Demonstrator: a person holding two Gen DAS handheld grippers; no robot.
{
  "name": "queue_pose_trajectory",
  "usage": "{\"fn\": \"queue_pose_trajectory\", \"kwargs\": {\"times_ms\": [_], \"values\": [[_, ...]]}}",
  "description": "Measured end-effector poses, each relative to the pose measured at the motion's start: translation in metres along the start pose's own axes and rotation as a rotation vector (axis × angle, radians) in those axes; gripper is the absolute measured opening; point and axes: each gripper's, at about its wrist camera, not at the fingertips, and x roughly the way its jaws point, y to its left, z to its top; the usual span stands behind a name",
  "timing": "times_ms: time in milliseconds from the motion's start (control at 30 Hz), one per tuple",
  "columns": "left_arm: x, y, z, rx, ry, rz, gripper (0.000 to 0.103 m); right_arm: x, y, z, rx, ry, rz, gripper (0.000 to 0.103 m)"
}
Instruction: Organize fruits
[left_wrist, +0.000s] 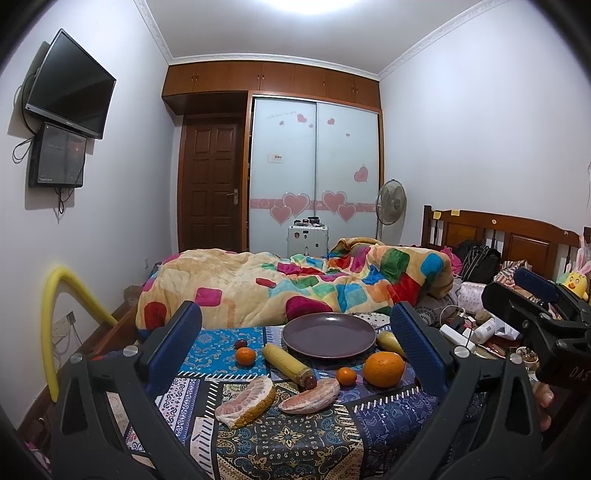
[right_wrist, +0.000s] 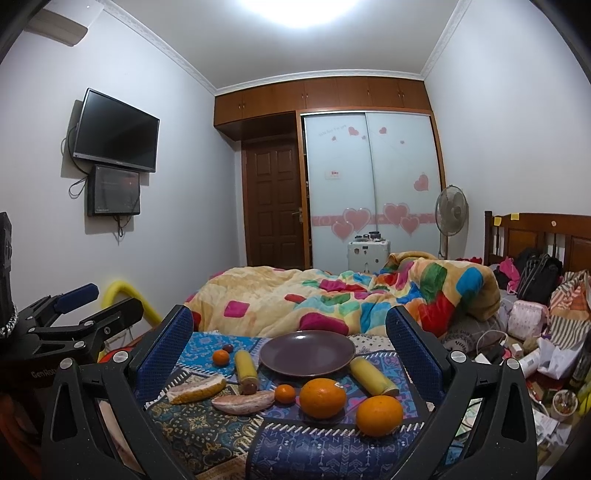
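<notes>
An empty dark purple plate (left_wrist: 328, 334) (right_wrist: 307, 352) sits on a patterned cloth (left_wrist: 288, 435) (right_wrist: 317, 446). Around it lie two big oranges (right_wrist: 322, 398) (right_wrist: 379, 415), two small tangerines (left_wrist: 245, 356) (left_wrist: 346, 376), two yellow corn cobs (left_wrist: 286, 360) (right_wrist: 371, 376), two peeled pomelo wedges (left_wrist: 247, 400) (left_wrist: 312, 395) and a small dark plum (left_wrist: 241, 343). My left gripper (left_wrist: 295, 347) is open and empty above the wedges. My right gripper (right_wrist: 290, 354) is open and empty above the oranges. Each gripper shows at the other view's edge.
A bed with a colourful quilt (left_wrist: 295, 280) lies behind the cloth. Clutter of bags, cables and bottles (right_wrist: 528, 343) fills the right side. A yellow foam tube (left_wrist: 55, 321) stands at the left wall. A white suitcase (left_wrist: 307, 238) and a fan (left_wrist: 390, 201) stand by the wardrobe.
</notes>
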Motion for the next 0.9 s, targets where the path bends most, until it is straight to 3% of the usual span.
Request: {"fn": "queue_pose_trajectory", "kwargs": {"times_ms": [900], "values": [[0.0009,-0.0008,0.0013,0.000,-0.002,0.000,0.103,0.0022,0.0015,-0.0027,0.001,-0.002,-0.003,0.103]]}}
